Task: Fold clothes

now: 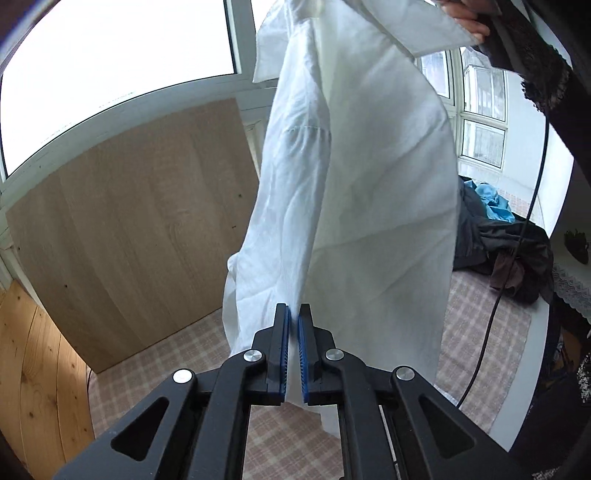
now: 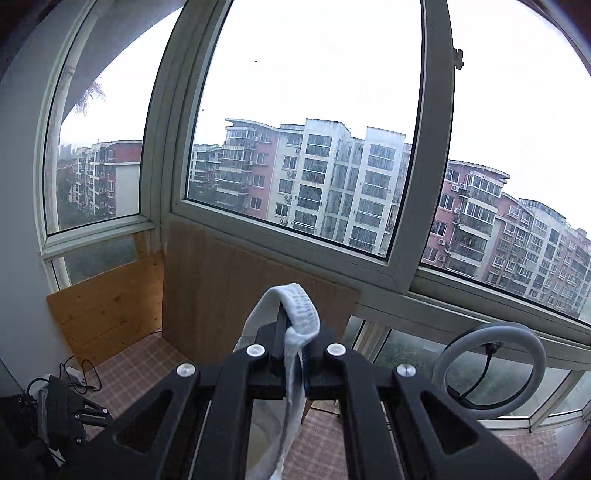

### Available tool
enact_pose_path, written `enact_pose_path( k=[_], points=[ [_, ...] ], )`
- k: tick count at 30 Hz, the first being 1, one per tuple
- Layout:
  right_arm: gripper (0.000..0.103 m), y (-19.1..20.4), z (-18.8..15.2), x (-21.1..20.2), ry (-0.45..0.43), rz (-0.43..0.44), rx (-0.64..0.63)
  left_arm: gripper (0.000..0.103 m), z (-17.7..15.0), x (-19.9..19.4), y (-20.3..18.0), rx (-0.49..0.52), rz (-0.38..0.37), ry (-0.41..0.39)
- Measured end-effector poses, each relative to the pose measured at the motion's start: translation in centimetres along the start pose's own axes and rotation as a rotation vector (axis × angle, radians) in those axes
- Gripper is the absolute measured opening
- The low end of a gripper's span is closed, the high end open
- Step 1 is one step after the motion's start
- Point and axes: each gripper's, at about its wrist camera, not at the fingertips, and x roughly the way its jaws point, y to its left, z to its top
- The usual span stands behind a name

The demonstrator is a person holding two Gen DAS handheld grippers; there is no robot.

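A white shirt (image 1: 354, 177) hangs in the air over the checked surface (image 1: 480, 325). My left gripper (image 1: 294, 314) is shut on its lower edge, the cloth pinched between the blue pads. The shirt's top runs up to the upper right of the left wrist view, where a person's hand (image 1: 469, 16) is beside the cloth. In the right wrist view my right gripper (image 2: 295, 325) is shut on a folded white edge of the shirt (image 2: 301, 306), which loops over the fingertips and trails down below. The left gripper is out of sight in the right wrist view.
A pile of dark and blue clothes (image 1: 506, 236) lies at the right on the checked surface. Wooden boards (image 1: 140, 221) lean below the windows (image 2: 314, 129). A black cable (image 1: 517, 251) hangs at the right. A ring light (image 2: 487, 369) stands at the right, a dark device (image 2: 59, 410) at lower left.
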Motion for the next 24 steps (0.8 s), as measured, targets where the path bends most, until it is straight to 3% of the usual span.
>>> enact_pose_path(
  k=[1,3,13,20,21,22,24],
  points=[
    [0.004,0.2,0.2,-0.6,-0.005,-0.008,0.003,0.046,-0.5,0.1,-0.8,-0.003,0.0,0.002],
    [0.004,0.2,0.3,-1.4,-0.002,-0.016,0.018,0.068,-1.5,0.3,-2.3,-0.01,0.001,0.007],
    [0.004,-1.2,-0.7,-6.8,0.015,-0.051,0.015,0.068,-6.3,1.2,-10.1,-0.042,0.004,0.03],
    [0.004,-2.6,-2.4,-9.9,0.03,-0.065,0.029,0.066,-7.1,4.1,-9.0,-0.139,-0.042,0.057],
    [0.004,-2.9,-2.7,-10.4,0.032,-0.066,0.03,0.055,-7.2,4.5,-8.8,-0.153,-0.048,0.061],
    [0.004,-3.1,-3.0,-10.8,0.034,-0.068,0.032,0.03,-7.3,4.9,-8.7,-0.167,-0.055,0.065],
    [0.004,-3.5,-3.5,-11.7,0.038,-0.072,0.036,0.002,-7.5,5.7,-8.3,-0.195,-0.068,0.073]
  ],
)
